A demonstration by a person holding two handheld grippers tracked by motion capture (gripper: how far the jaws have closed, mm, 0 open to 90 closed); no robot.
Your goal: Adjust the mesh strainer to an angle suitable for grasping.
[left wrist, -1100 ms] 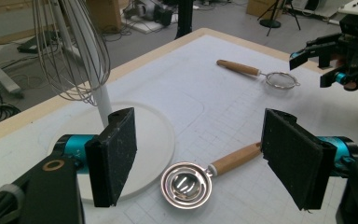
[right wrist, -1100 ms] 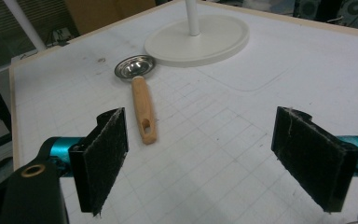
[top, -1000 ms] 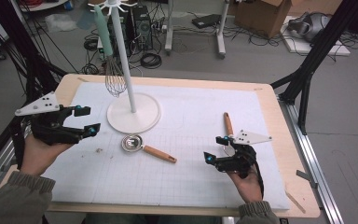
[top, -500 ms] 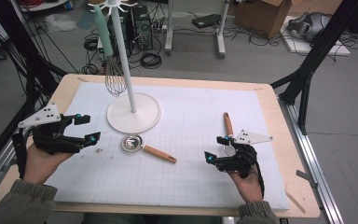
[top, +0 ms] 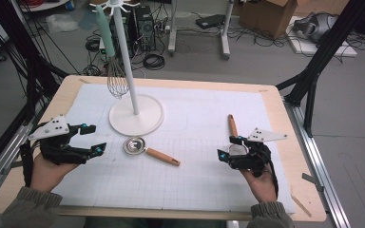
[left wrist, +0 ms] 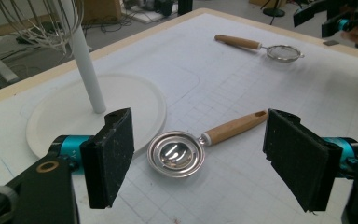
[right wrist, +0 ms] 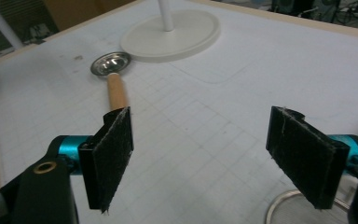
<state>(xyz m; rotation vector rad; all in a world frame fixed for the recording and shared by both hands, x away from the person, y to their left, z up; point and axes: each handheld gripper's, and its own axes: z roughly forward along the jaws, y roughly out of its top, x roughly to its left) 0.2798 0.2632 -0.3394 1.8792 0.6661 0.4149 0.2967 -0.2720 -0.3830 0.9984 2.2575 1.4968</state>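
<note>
Left claw (top: 91,138) at 9 o'clock on the table (top: 285,118), released and bare between the pads, aimed toward the small metal cup with wooden handle (top: 147,149) lying flat near table centre, bowl just short of the white stand base (top: 136,115) at 11 o'clock, handle running off toward 4 o'clock. Right claw (top: 230,147) at 4 o'clock, likewise released though just narrowed a little, gripping nothing, poised over the mesh end of the strainer (top: 233,130) with its wooden handle reaching toward 12 o'clock. Whisk (top: 116,78) hanging from the stand at 11 o'clock.
</note>
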